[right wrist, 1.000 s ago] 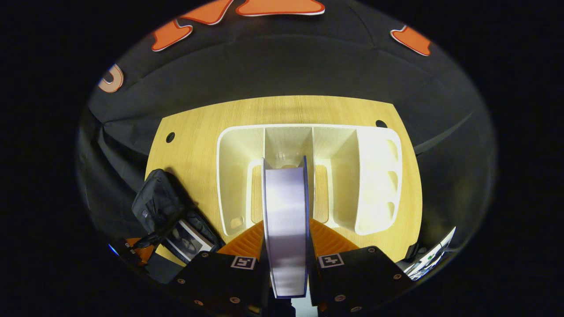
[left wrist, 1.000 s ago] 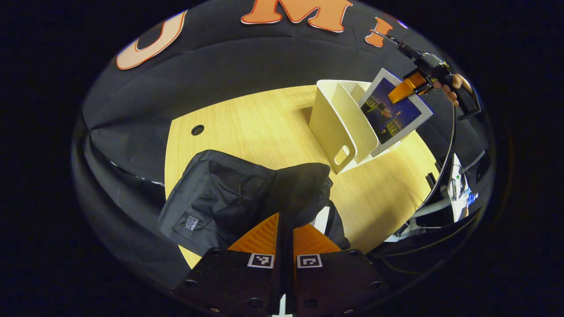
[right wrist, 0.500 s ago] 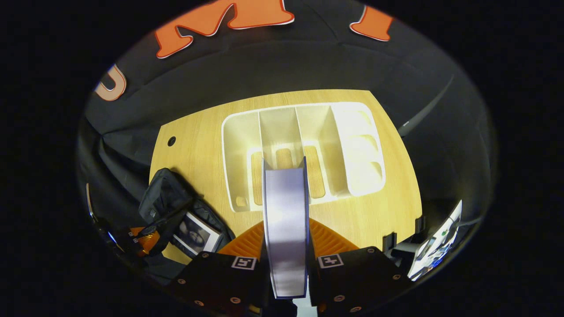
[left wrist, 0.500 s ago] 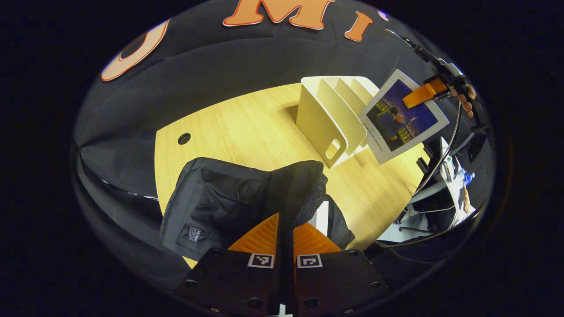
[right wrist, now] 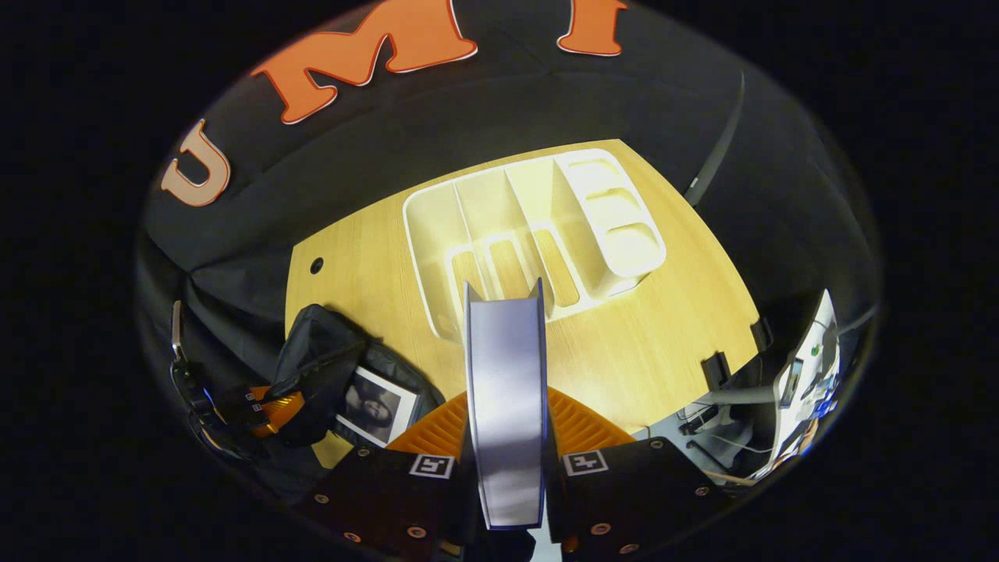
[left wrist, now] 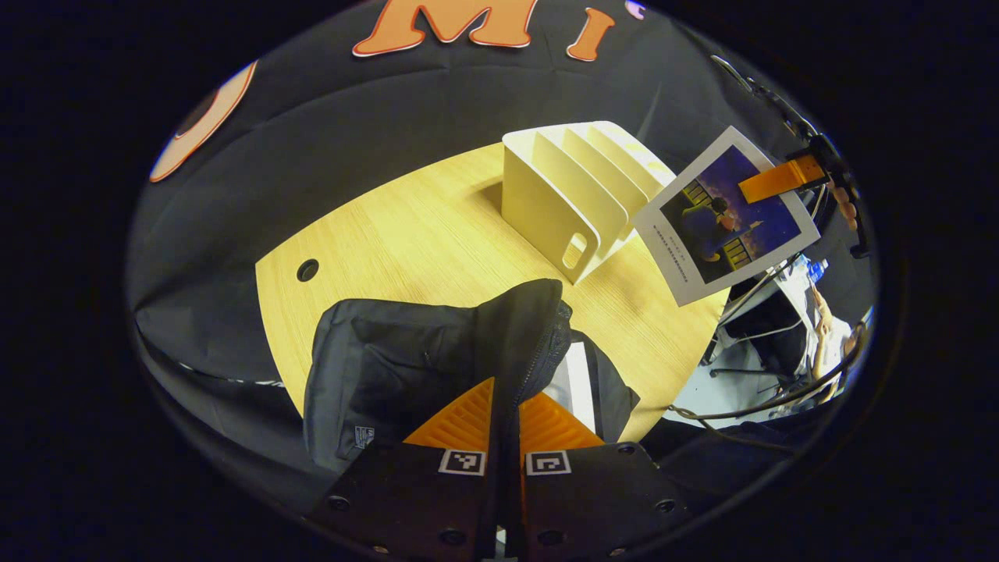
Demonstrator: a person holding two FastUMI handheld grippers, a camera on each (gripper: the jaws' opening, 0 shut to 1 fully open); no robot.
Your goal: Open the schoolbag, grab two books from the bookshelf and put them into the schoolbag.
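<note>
The black schoolbag (left wrist: 406, 359) lies open on the wooden table, with my left gripper (left wrist: 506, 394) shut on its zippered flap and holding it up. A white-edged book (left wrist: 576, 380) shows inside the bag, also visible as a book (right wrist: 378, 406) with a dark picture in the right gripper view. My right gripper (right wrist: 507, 402) is shut on a second book (right wrist: 506, 390), seen edge-on between its orange fingers. In the left gripper view that book (left wrist: 726, 215) hangs in the air to the right of the white bookshelf (left wrist: 574, 195), held by the right gripper (left wrist: 780, 178).
The white bookshelf (right wrist: 531, 234) stands on the table (right wrist: 624, 343) with its slots bare. A round cable hole (left wrist: 307, 270) sits in the tabletop at the left. Cables and gear (left wrist: 788, 328) lie beyond the table's right edge.
My right gripper has lifted the book clear of the bookshelf and drawn it back and toward the bag. The left gripper keeps hold of the bag flap.
</note>
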